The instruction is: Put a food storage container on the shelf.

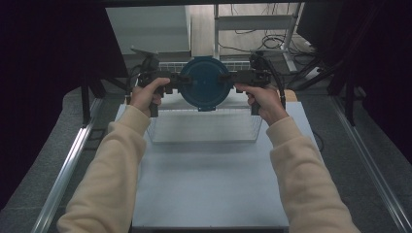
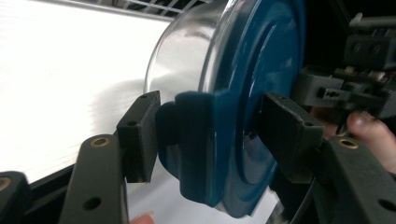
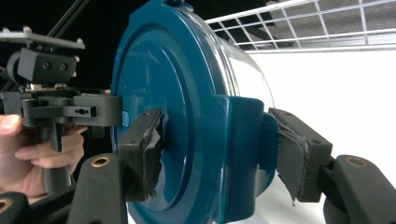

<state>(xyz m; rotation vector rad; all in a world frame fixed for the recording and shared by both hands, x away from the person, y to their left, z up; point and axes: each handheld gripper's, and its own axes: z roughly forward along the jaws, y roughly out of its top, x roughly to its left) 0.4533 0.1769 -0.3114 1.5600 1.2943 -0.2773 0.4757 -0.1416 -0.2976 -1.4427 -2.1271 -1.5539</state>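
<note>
**Jaws on both side tabs, tub hung over the basket**

Jaws of the left gripper (image 1: 176, 80) pinched the tab on one side of the tub (image 1: 206, 82), and the right gripper (image 1: 227, 77) pinched the matching tab on the other side. In the left gripper view one pad sat on the clear-bowl side of the tab (image 2: 196, 140), the other against the blue lid (image 2: 261, 98). The right gripper view showed the same: frayed pads either side of its tab (image 3: 233, 144), lid face (image 3: 168, 93) toward the person.

So the tub lay on its side, lid facing back at the person, its axis running fore and aft, held between the two hands with neither nearer than the other. It hung in the air above the far edge of the wire basket (image 1: 204, 127), which stood on the table (image 1: 209, 194). Any coming move down, I'd judge, turned on that: the basket sat just below and a little nearer the person.

No brand, label or writing could be read on lid or bowl.
</note>
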